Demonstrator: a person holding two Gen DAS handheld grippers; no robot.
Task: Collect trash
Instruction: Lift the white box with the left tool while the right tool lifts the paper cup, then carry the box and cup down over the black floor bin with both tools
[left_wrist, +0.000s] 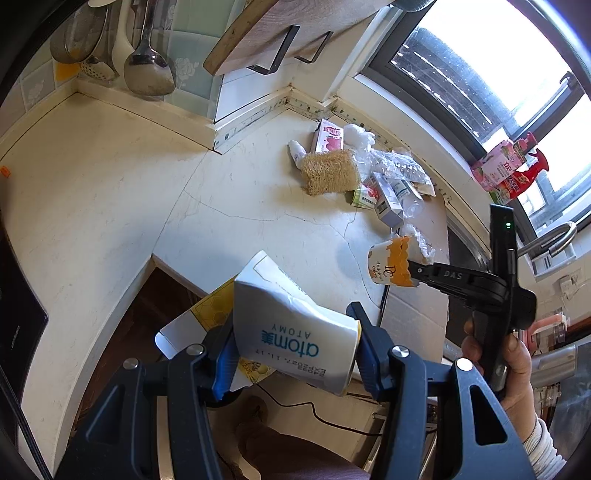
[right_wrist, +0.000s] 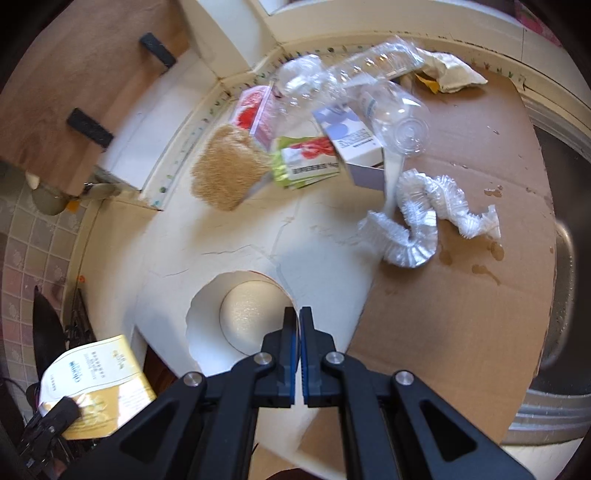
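Observation:
My left gripper (left_wrist: 293, 338) is shut on a crushed white and yellow "atomy" carton (left_wrist: 288, 325), held off the counter's front edge; the carton also shows in the right wrist view (right_wrist: 96, 384). My right gripper (right_wrist: 298, 317) is shut on the rim of a white and orange paper cup (right_wrist: 236, 317), held above the counter; the cup also shows in the left wrist view (left_wrist: 391, 260). More trash lies at the back of the counter: small cartons (right_wrist: 310, 158), a clear plastic bottle (right_wrist: 388, 110), a crinkled white plastic cover (right_wrist: 417, 221).
A tan loofah pad (right_wrist: 229, 170) lies by the wall. A cardboard sheet (right_wrist: 461, 295) covers the right counter beside a steel sink (right_wrist: 561, 155). Ladles (left_wrist: 147, 62) and a wooden shelf (left_wrist: 280, 29) hang above. A window (left_wrist: 498, 66) is at right.

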